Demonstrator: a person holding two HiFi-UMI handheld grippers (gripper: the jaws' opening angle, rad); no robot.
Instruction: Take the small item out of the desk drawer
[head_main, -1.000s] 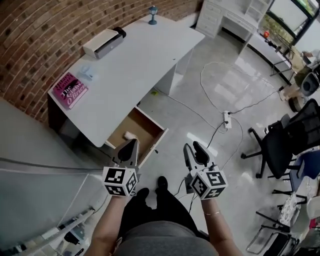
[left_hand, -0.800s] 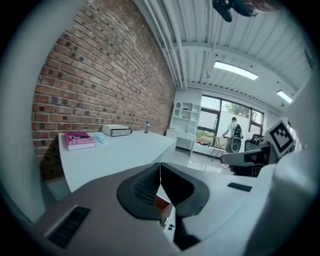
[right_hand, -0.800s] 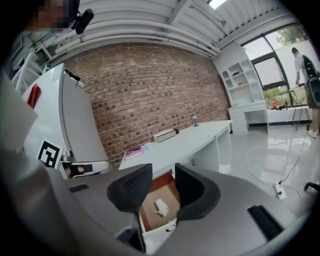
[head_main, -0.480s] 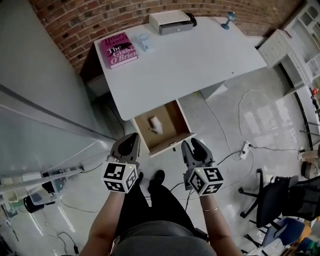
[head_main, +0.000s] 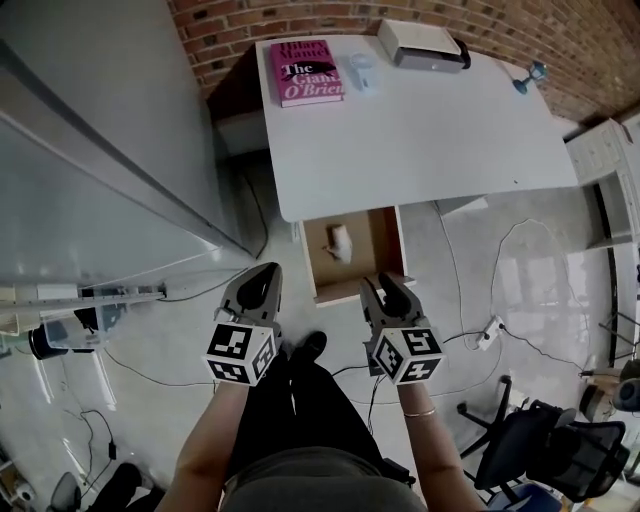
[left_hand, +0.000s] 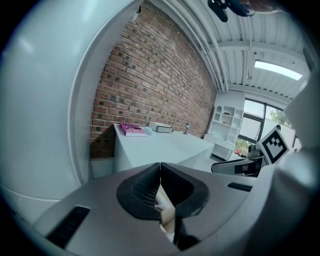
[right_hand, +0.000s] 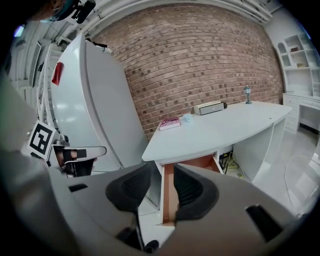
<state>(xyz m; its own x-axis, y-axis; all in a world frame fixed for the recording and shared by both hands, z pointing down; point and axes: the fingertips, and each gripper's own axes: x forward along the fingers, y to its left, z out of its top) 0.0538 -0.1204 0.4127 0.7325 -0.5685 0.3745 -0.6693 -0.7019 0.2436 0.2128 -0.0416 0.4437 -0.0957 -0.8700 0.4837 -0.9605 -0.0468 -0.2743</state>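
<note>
Glossy pale floor (head_main: 180, 340) lies under my tongs, short of the open wooden drawer (head_main: 375, 245): left tongs (head_main: 267, 272) closed and empty, right tongs (head_main: 380, 282) just opening, nothing between them. The small item (head_main: 340, 240), a soft-looking pale lump, lies in the drawer beneath the smooth white desk (head_main: 420, 130). I judge that a steep reach could knock the hard jaws on the drawer wall or push the lump further under.
</note>
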